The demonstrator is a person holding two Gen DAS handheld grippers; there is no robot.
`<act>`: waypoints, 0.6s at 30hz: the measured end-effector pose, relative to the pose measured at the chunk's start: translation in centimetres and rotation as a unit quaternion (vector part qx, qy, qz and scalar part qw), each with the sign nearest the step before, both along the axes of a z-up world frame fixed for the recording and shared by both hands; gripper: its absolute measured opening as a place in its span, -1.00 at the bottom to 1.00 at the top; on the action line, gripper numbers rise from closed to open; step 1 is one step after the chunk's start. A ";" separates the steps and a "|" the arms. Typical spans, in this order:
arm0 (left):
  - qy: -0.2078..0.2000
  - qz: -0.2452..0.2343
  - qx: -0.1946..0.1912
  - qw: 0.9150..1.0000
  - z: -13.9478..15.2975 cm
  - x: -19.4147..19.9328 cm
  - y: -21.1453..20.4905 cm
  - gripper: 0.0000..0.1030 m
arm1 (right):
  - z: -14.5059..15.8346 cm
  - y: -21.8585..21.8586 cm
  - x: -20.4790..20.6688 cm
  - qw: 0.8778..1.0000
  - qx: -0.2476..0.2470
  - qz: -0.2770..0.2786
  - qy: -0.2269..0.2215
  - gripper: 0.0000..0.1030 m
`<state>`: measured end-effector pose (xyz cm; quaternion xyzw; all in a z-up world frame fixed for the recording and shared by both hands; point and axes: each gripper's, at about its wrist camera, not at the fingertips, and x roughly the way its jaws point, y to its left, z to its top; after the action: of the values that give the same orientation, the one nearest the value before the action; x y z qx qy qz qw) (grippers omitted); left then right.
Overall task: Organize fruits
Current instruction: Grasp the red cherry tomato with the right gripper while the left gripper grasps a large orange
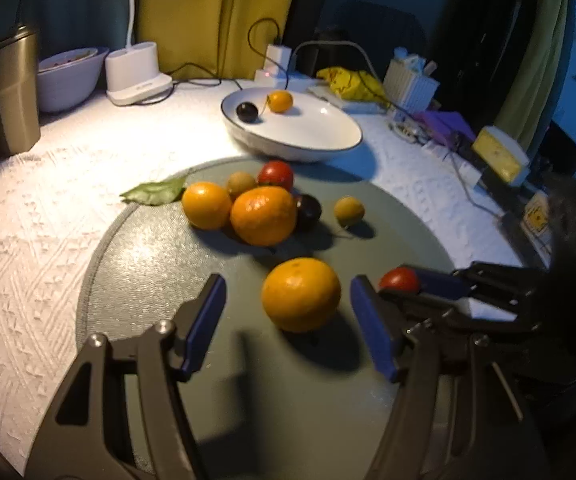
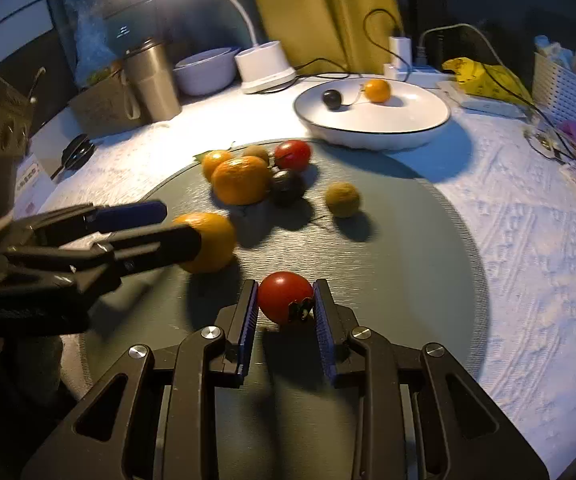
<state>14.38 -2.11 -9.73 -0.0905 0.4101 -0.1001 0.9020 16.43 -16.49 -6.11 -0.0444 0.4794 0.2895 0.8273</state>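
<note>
Tomato (image 2: 286, 297) lies directly between the narrowly parted pads of the right gripper (image 2: 286, 312), apparently touching but not visibly squeezed. Left gripper (image 1: 288, 316), jaws wide and empty, straddles an orange (image 1: 301, 294) dead ahead on the mat (image 1: 148, 280).

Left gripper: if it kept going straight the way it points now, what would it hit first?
The left gripper is open with the nearest orange between its fingers, so that orange comes first. Beyond it lies the pile of fruit on the grey mat, though the depth is hard to judge.
</note>
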 end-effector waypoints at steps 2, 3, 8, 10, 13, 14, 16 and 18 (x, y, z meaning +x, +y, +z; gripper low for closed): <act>0.006 -0.001 0.003 1.000 -0.4 0.4 -0.3 0.28 | 0.1 -0.6 0.2 1.000 0.002 -0.005 -0.002 -0.43; 0.008 -0.001 0.005 1.000 -0.5 0.5 -0.4 0.28 | 0.1 -0.8 0.4 1.000 0.003 -0.008 -0.003 -0.43; 0.022 -0.008 0.010 1.000 -1.4 1.0 -1.1 0.04 | 0.4 -1.6 1.0 1.000 0.009 -0.014 -0.008 -0.43; 0.023 -0.015 0.011 1.000 -1.4 1.1 -1.3 -0.10 | 0.5 -1.9 1.3 1.000 0.010 -0.015 -0.009 -0.43; 0.025 -0.015 0.012 1.000 -1.3 1.2 -1.5 -0.13 | 0.6 -2.1 1.7 1.000 0.012 -0.015 -0.011 -0.43; 0.026 -0.015 0.011 0.999 -1.3 1.3 -1.5 -0.13 | 0.6 -2.1 1.8 1.000 0.013 -0.015 -0.011 -0.43; 0.027 -0.016 0.011 0.999 -1.2 1.3 -1.5 -0.14 | 0.6 -2.1 2.0 1.000 0.014 -0.015 -0.013 -0.43; 0.025 -0.019 0.012 0.999 -1.0 1.3 -1.7 -0.14 | 0.7 -2.1 2.2 1.000 0.015 -0.014 -0.014 -0.43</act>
<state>15.64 -3.79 -10.75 -0.0741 0.4349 -0.1098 0.8907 18.66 -18.63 -5.36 -0.0294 0.4636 0.2841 0.8387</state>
